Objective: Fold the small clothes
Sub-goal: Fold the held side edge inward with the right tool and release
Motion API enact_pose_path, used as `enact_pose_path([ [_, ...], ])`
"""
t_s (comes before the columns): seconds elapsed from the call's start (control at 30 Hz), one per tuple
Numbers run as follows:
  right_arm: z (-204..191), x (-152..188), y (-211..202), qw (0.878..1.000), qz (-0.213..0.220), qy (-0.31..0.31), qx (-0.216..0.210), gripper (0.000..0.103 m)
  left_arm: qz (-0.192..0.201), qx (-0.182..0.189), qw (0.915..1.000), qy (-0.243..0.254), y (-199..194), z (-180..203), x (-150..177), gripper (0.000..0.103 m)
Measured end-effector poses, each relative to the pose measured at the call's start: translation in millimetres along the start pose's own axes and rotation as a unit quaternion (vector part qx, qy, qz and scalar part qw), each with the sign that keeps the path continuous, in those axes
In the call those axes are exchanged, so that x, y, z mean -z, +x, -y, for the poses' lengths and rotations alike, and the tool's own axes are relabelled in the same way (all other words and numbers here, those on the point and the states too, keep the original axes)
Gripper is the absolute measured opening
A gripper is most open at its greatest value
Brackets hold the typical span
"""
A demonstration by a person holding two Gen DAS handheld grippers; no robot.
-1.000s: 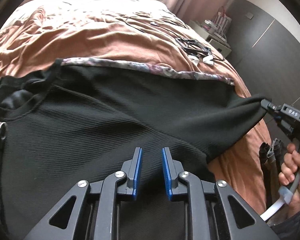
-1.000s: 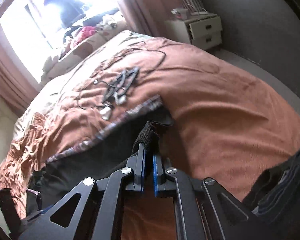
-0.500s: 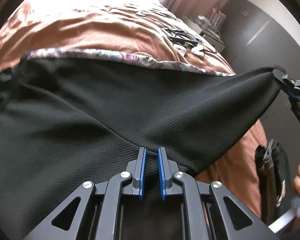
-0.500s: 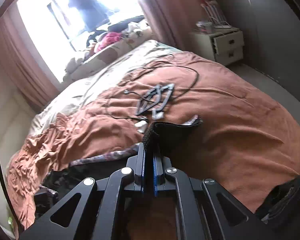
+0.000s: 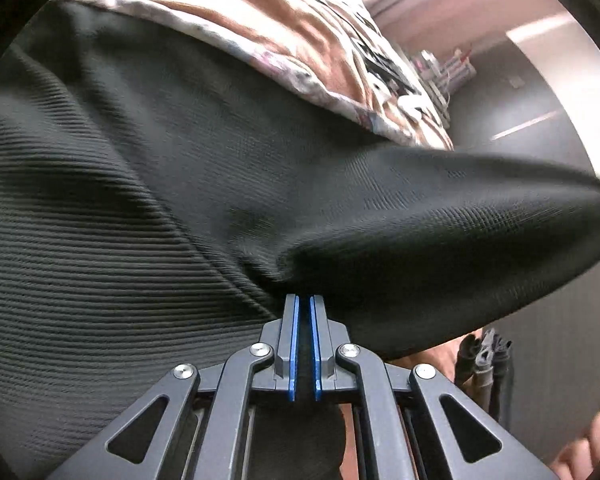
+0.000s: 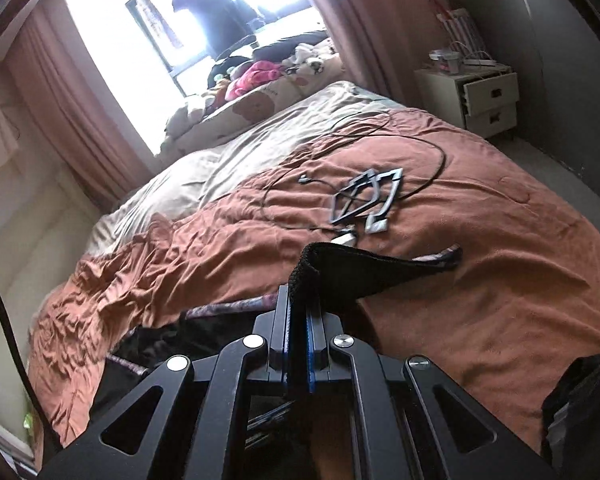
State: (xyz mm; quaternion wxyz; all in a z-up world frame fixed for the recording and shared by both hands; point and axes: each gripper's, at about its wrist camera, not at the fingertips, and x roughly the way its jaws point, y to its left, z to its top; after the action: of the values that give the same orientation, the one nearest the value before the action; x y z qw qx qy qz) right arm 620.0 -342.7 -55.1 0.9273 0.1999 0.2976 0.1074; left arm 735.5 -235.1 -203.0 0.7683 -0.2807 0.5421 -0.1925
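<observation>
Spread over the near part of the brown bedspread [image 6: 480, 240]: black ribbed garment [image 5: 120, 220]. Clamped on its near fold, left gripper [image 5: 304, 308]. Pinched on its lifted right corner, right gripper [image 6: 298, 300]. Farther off, tangled hangers [image 6: 366, 200].

Left gripper [image 5: 304, 304], right gripper [image 6: 298, 300]: black linkage arms, silver screws, blue-padded fingers [image 5: 293, 344]; markings unreadable.

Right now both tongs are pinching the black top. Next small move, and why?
Probably lift both tongs together and carry the edge across the bed. The left tongs and right tongs are shut on the black top, and its right corner already hangs clear of the brown cover.
</observation>
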Motion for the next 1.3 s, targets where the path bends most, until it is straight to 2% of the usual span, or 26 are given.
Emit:
enact_pose_path([
  [0.07,-2.9,0.6,-1.2,1.000,-0.001,-0.006,-0.003,0.003,-0.002,-0.007,1.0000,0.007,-1.0,3.8,-0.3,0.005],
  [0.2,-5.9,0.9,-1.8,1.000,-0.005,-0.010,-0.017,0.003,-0.002,0.003,1.0000,0.002,-15.4,-1.5,-1.6,0.006],
  [0.3,-10.9,2.4,0.7,1.000,-0.011,-0.014,-0.024,0.003,0.008,0.002,1.0000,-0.002,-37.9,-10.9,-3.4,0.006],
  [0.43,-18.9,6.8,3.6,0.999,-0.021,-0.017,-0.039,0.002,0.028,-0.017,0.9994,-0.007,-71.9,-27.0,-8.4,0.006],
  [0.83,-59.1,24.1,33.8,0.991,-0.082,-0.038,-0.095,0.003,0.090,-0.059,0.9939,-0.025,-182.0,-83.5,-12.7,0.006],
  [1.1,-74.3,51.8,73.1,0.983,-0.150,-0.050,-0.095,0.004,0.104,-0.066,0.9916,-0.040,-218.0,-109.3,-3.8,0.006],
  [1.17,-71.4,52.8,76.4,0.982,-0.160,-0.042,-0.095,0.011,0.106,-0.071,0.9911,-0.039,-225.2,-113.4,-1.1,0.006],
  [1.2,-66.0,52.0,77.5,0.982,-0.161,-0.034,-0.094,0.025,0.107,-0.072,0.9909,-0.039,-228.3,-115.3,-0.2,0.006],
  [1.23,-62.7,50.7,76.3,0.983,-0.158,-0.028,-0.094,0.049,0.107,-0.074,0.9907,-0.038,-231.8,-116.9,0.7,0.006],
  [1.3,-57.9,48.0,70.1,0.985,-0.147,-0.020,-0.093,0.074,0.110,-0.078,0.9903,-0.035,-235.1,-117.0,1.0,0.006],
])
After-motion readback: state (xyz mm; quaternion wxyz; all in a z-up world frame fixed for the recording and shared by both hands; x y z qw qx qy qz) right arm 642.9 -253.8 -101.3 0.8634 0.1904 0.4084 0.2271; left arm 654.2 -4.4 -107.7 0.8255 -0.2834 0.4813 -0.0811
